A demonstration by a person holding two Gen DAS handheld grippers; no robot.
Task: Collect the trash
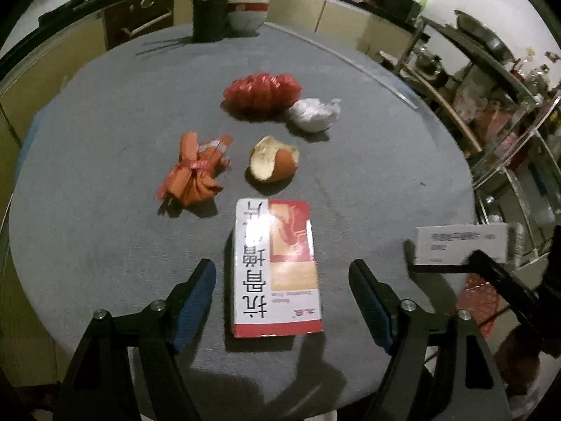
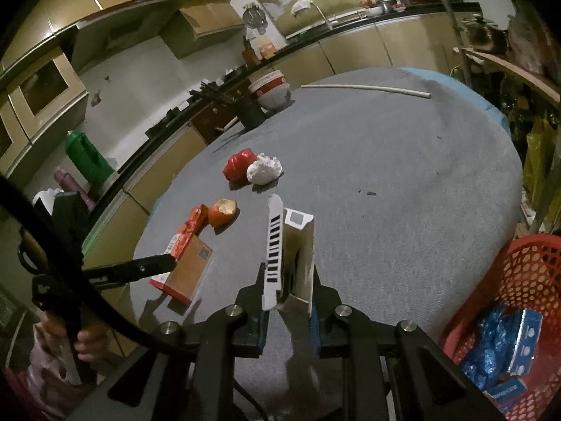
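A red-and-white medicine box (image 1: pixel 277 270) lies flat on the grey round table (image 1: pixel 105 245). My left gripper (image 1: pixel 282 273) is open and straddles the box, with a gap on each side of it. Beyond it lie an orange wrapper bundle (image 1: pixel 196 172), an orange peel (image 1: pixel 273 159), a red plastic bag (image 1: pixel 263 94) and a white crumpled wad (image 1: pixel 313 114). My right gripper (image 2: pixel 289 301) is shut on a flattened white carton (image 2: pixel 298 245) with a barcode flap, held above the table. That carton (image 1: pixel 463 245) also shows at the right of the left wrist view.
A red mesh basket (image 2: pixel 519 273) with blue packets inside stands beside the table at the right. A black holder (image 1: pixel 210 17) and a white bowl (image 1: pixel 245 10) sit at the far edge, near a long white stick (image 2: pixel 364 89). Metal shelves (image 1: pixel 491 105) crowd the right side.
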